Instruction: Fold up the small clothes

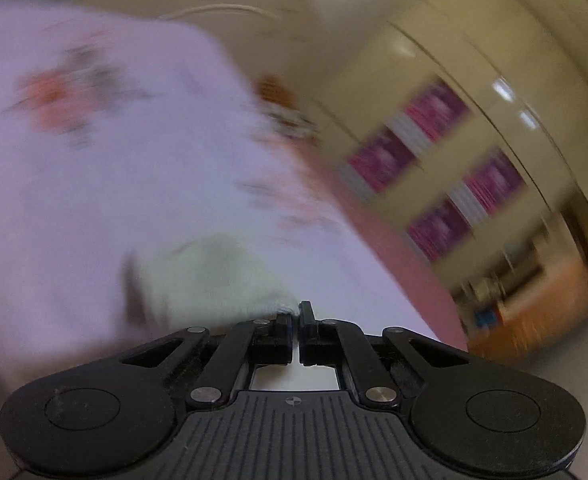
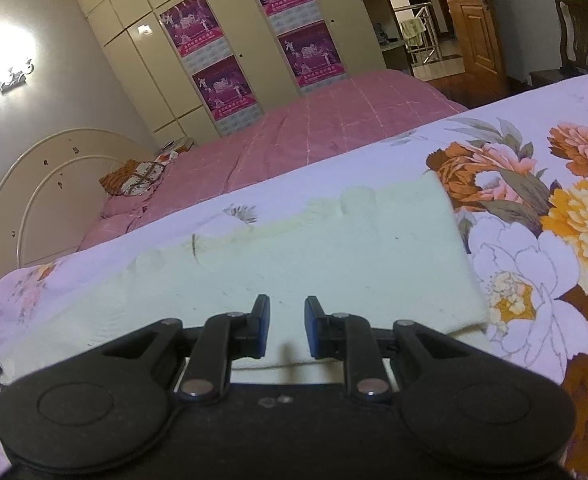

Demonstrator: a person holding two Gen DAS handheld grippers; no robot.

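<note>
Up on the cupboard doors, 4 purple posters carry writing too small to read. Lower centre, the pale green cloth lies flat on the floral sheet beneath the right gripper, whose jaws stand slightly apart, empty. Blurred, the left gripper has its jaws pressed together at the cloth's edge.

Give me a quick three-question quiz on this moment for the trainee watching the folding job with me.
1. True or false: the left tool has its jaws closed together at the edge of the pale green cloth.
2. What does the pale green cloth lie on in the right wrist view? A) bare wooden floor B) floral sheet C) chair seat
3. Fill in: the right tool shows a gap between its pads, with the ______ visible through it.

Key: 1 true; 2 B; 3 pale green cloth.
</note>
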